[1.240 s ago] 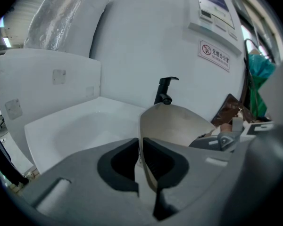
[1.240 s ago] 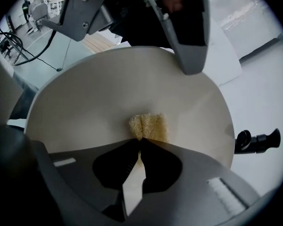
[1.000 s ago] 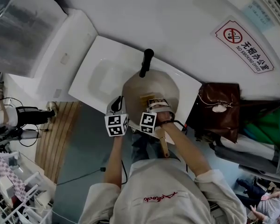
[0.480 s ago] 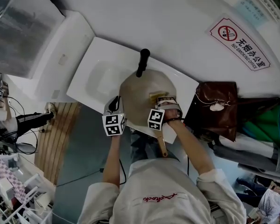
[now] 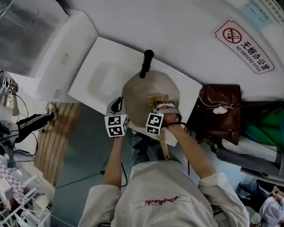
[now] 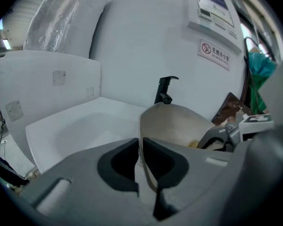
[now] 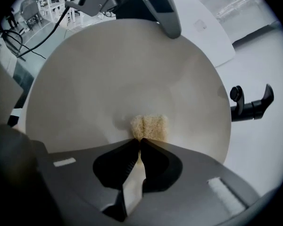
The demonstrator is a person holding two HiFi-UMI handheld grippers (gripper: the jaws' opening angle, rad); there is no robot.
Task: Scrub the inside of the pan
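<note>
I hold a round beige pan [image 5: 149, 86] tilted over the white sink [image 5: 102, 72], and a wooden handle [image 5: 165, 148] points back toward me. My left gripper [image 5: 117, 107] is shut on the pan's left rim [image 6: 146, 126], which stands edge-on between its jaws [image 6: 140, 149]. Inside the pan, my right gripper [image 5: 161, 104] is shut on a yellow sponge [image 7: 150, 127]. The sponge presses against the lower middle of the pan's inner surface [image 7: 122, 74], just past the gripper's tips [image 7: 140, 142]. The left gripper [image 7: 165, 13] shows at the pan's far rim.
A black faucet [image 5: 146, 63] stands just behind the pan, against the white wall. To the right a brown bag [image 5: 220, 110] sits beside the sink, below a no-smoking sign [image 5: 245, 45]. Wooden slats [image 5: 61, 136], cables and racks lie at the lower left.
The right gripper with the sponge slid right across the pan's inside, then a little back to the left. The left gripper and the pan have barely moved.
</note>
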